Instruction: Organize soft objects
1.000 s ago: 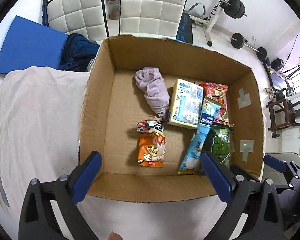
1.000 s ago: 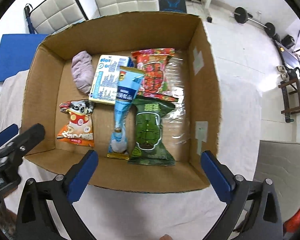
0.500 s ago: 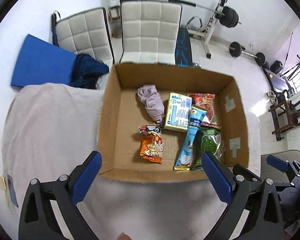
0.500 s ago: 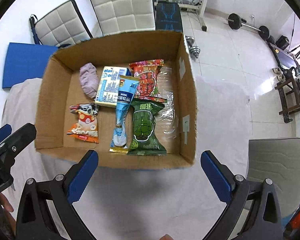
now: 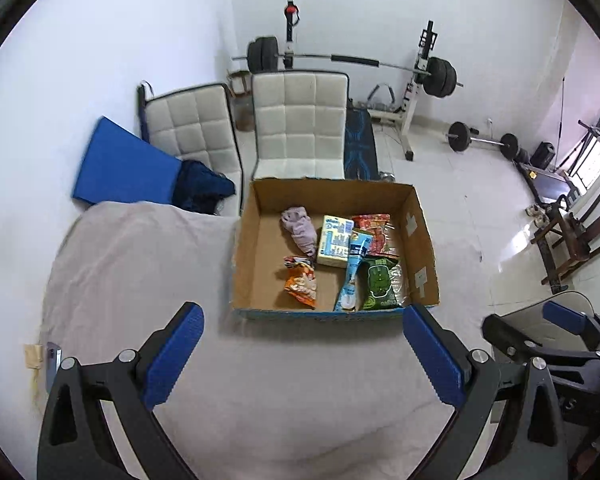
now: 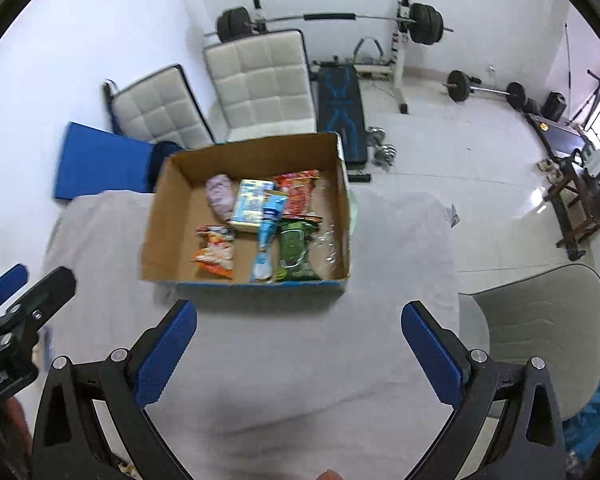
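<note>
An open cardboard box point(image 5: 256, 256) point(image 6: 162, 224) rests on a table under a pale cloth point(image 5: 132, 264). Inside lie a lilac cloth bundle point(image 5: 300, 230) point(image 6: 219, 196), a pale yellow pack point(image 5: 334, 241), a light blue tube pack point(image 5: 351, 276) point(image 6: 266, 240), a red snack bag point(image 5: 374, 228), a green snack bag point(image 5: 379, 283) point(image 6: 294, 254) and an orange snack bag point(image 5: 300, 285) point(image 6: 214, 254). My left gripper point(image 5: 304, 356) hangs open, well back from the box. My right gripper point(image 6: 300, 354) is open too, empty, at a like distance.
Two white padded chairs point(image 5: 300, 120) and a blue mat point(image 5: 120, 164) stand behind the table. A barbell rack point(image 5: 416, 80) and weights fill the back of the room. A grey chair point(image 6: 540, 328) sits at the right. The other gripper point(image 6: 16, 320) shows at the left edge.
Both grippers have pulled back and up from the box, which now looks much smaller. More of the cloth and the room shows. Both stay open and empty.
</note>
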{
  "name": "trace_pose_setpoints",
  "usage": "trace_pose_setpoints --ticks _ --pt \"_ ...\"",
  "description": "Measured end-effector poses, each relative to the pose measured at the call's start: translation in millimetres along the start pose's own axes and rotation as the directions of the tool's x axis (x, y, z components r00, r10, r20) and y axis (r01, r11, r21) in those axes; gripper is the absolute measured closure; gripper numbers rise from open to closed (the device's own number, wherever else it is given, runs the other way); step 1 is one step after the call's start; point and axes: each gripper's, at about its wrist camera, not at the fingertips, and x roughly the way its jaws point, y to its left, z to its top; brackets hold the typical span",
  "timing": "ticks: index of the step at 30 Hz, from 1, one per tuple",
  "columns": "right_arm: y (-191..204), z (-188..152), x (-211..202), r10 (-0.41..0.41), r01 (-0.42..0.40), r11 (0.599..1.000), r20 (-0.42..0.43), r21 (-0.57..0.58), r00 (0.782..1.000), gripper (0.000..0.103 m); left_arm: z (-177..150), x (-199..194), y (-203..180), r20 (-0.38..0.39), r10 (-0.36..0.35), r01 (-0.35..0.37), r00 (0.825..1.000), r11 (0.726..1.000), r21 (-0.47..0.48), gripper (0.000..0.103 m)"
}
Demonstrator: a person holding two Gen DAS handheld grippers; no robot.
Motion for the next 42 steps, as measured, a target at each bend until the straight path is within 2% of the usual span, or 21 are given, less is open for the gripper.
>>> trace_pose_setpoints --ticks 7,16,20,26,33,42 --pt "5.1 -32.4 -70.9 0.039 -0.037 0.999 0.052 -0.03 0.998 0.0 -22.3 -44.6 1.9 -0.006 -0.037 0.037 0.999 0.999 -0.025 0.001" --pt "14.0 -69.1 -117.2 0.058 -0.055 0.997 0.062 -0.056 0.996 0.0 -42.0 -83.9 4.7 0.024 -0.023 0.024 0.999 0.999 -0.038 0.001" --pt "16.2 -72.6 -123.9 0.032 -0.027 0.998 0.071 -0.062 0.997 0.0 -43.4 -90.0 6.4 0.049 0.004 -0.002 0.999 0.999 -0.048 0.001" --pt "15.4 -68.1 -124.4 -0.015 0.022 0.998 0.117 -0.054 0.993 0.0 -44.2 -83.1 9.2 0.067 -0.016 0.02 0.998 0.998 -0.057 0.0" --pt "11.3 -50.2 -115.9 -0.043 0.048 0.998 0.153 -0.032 0.987 0.0 -39.4 -67.5 4.0 0.058 -0.012 0.013 0.998 1.0 -0.028 0.0" --pt "9.7 -30.8 -108.3 -0.067 0.074 0.997 0.183 -0.031 0.981 0.0 -28.2 -65.6 2.6 0.098 0.007 -0.005 0.995 1.0 -0.022 0.0"
